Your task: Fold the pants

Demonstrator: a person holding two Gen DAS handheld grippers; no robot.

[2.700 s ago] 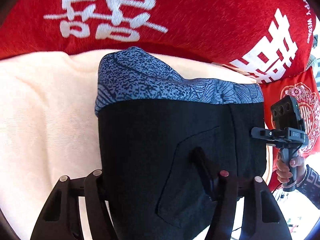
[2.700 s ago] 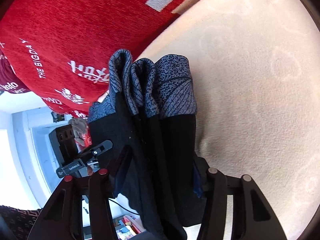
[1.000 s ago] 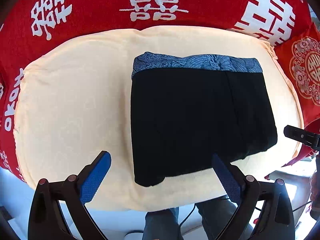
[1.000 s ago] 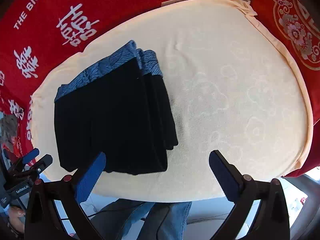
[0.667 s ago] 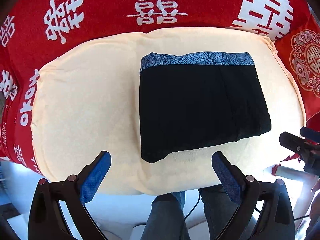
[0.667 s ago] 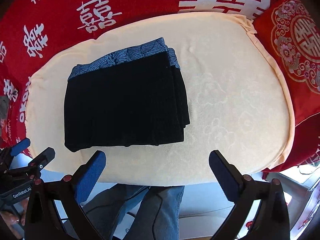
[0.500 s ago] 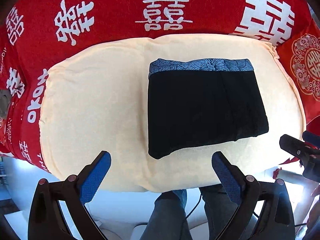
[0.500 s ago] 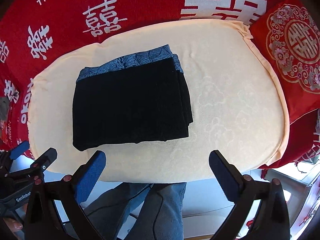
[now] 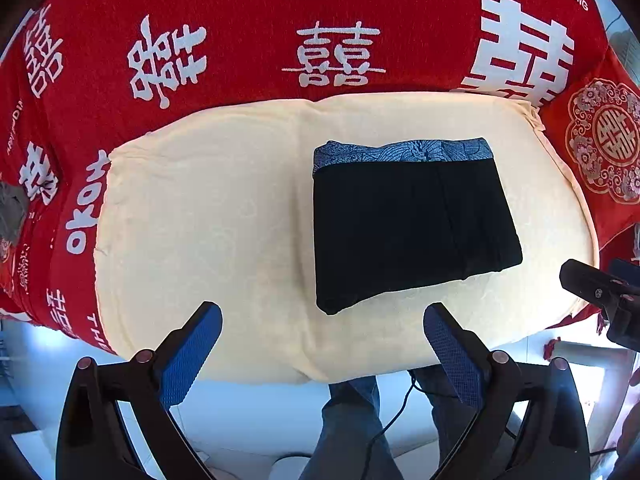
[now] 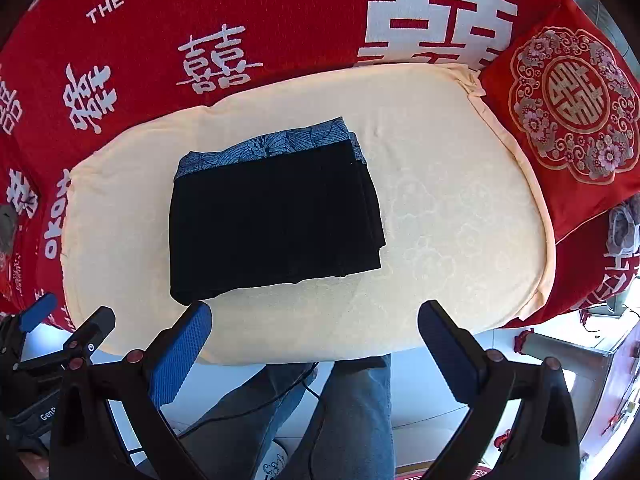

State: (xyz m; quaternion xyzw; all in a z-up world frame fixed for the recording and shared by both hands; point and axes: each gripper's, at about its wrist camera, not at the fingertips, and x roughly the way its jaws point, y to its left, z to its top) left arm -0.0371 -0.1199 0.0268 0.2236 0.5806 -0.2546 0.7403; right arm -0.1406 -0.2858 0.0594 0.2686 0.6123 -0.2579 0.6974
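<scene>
The black pants lie folded into a flat rectangle with a blue patterned waistband at the far edge, on a cream cushion. They also show in the right wrist view, left of the cushion's middle. My left gripper is open and empty, held above the cushion's near edge, clear of the pants. My right gripper is open and empty, also back from the pants. The right gripper's body shows at the right edge of the left wrist view.
A red cloth with white characters covers the sofa behind the cushion. A red embroidered pillow sits at the right. The person's jeans-clad legs and a cable show below the cushion's edge.
Both grippers let go of the pants, opened and drew back and up from the cushion. The folded pants now lie still and look smaller in both views.
</scene>
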